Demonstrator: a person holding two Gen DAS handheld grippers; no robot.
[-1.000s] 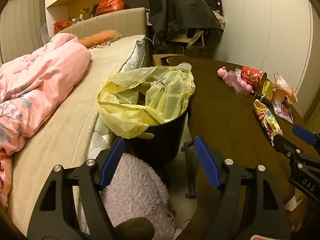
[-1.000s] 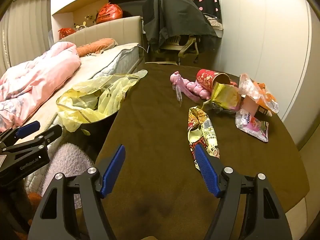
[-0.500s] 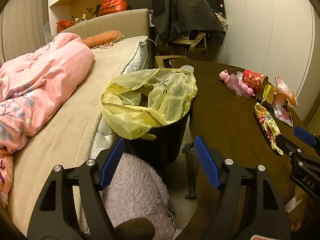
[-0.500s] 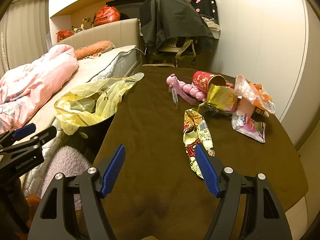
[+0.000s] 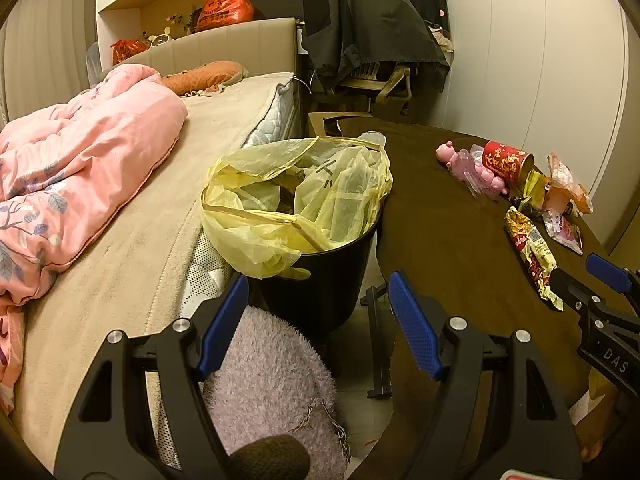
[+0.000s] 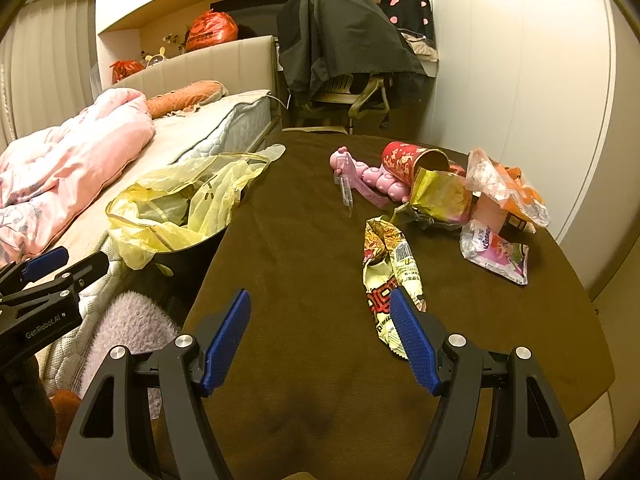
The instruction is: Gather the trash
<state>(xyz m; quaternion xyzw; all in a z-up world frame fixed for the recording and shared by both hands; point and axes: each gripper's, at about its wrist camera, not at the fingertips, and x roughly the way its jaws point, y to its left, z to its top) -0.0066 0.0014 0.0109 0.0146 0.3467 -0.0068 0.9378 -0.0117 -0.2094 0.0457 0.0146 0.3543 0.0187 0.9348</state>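
A black bin lined with a yellow bag (image 5: 304, 200) (image 6: 180, 204) stands between the bed and the brown table (image 6: 304, 248). Trash lies on the table's right side: a long crumpled snack wrapper (image 6: 390, 276) (image 5: 530, 248), a gold wrapper (image 6: 440, 196), a red paper cup (image 6: 408, 162) on its side, a pink packet (image 6: 496, 256) and a clear orange bag (image 6: 508, 184). My right gripper (image 6: 320, 334) is open above the table, its right pad beside the long wrapper's near end. My left gripper (image 5: 318, 320) is open in front of the bin, holding nothing.
A bed (image 5: 132, 248) with a pink quilt (image 5: 72, 176) fills the left. A fluffy lilac cushion (image 5: 276, 384) lies below the left gripper. A pink toy (image 6: 368, 176) and a clear syringe-like tube (image 6: 346, 192) rest mid-table. A chair draped in dark clothes (image 6: 344, 48) stands behind.
The right gripper has moved forward and right over the table, so the long wrapper now sits by its right pad. The left gripper has drifted slightly; both stay open.
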